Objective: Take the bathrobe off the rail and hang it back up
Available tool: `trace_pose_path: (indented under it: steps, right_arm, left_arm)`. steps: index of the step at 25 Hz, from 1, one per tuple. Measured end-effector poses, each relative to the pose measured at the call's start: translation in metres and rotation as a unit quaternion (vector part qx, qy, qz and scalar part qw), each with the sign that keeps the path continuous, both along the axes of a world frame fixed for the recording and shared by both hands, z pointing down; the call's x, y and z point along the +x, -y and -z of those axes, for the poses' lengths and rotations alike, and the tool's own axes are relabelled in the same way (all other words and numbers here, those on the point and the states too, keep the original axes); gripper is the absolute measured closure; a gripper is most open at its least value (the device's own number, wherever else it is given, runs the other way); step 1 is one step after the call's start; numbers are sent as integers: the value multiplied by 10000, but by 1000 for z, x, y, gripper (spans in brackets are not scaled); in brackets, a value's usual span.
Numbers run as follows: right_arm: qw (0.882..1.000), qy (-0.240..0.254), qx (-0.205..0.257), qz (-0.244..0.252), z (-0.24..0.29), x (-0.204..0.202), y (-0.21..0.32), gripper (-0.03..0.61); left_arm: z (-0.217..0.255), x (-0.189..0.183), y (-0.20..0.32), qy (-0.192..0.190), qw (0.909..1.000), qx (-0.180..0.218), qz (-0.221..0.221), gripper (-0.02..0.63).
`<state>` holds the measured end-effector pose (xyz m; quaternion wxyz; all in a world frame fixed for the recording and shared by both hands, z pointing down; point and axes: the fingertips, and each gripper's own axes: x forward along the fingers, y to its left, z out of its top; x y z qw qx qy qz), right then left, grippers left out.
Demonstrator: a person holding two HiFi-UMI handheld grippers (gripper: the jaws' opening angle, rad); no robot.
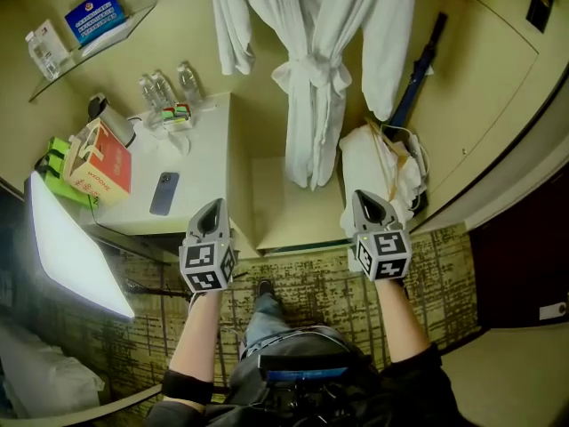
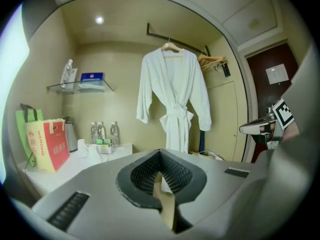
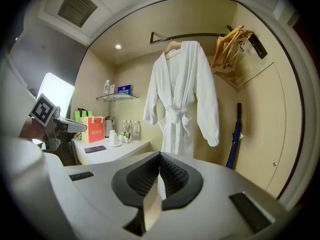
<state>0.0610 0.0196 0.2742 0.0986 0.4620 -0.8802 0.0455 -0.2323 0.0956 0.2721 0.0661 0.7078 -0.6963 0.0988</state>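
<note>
A white bathrobe [image 1: 311,60] [image 2: 172,96] [image 3: 182,99] hangs on a wooden hanger [image 2: 171,47] from a dark rail [image 3: 187,34] in the alcove, its belt tied at the waist. Both grippers are held low, well short of the robe and apart from it. My left gripper [image 1: 211,218] [image 2: 161,176] is shut with nothing in it. My right gripper [image 1: 368,208] [image 3: 159,176] is likewise shut and empty. Each gripper shows at the edge of the other's view.
A white counter [image 1: 209,163] at left carries water bottles [image 1: 164,87], a phone [image 1: 164,192], a kettle and a red paper bag [image 1: 100,163]. A glass shelf [image 1: 84,38] hangs above. Spare wooden hangers [image 3: 231,44], a blue umbrella [image 3: 235,136] and a white bundle [image 1: 378,172] are at right.
</note>
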Motion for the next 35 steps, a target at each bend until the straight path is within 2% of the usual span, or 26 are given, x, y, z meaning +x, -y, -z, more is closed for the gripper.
trace_pose_path:
  steps: [7, 18, 35]
  right_arm:
    - [9999, 33, -134, -39, -22, 16, -18, 555]
    - [9998, 22, -217, 13, -21, 18, -31, 556]
    - [9992, 26, -403, 6, -36, 5, -21, 555]
  left_arm:
    - [-14, 3, -27, -192, 9997, -95, 103, 614]
    - [-15, 11, -43, -373, 9992, -44, 117, 614]
    - [-28, 8, -30, -239, 9995, -189, -125, 614]
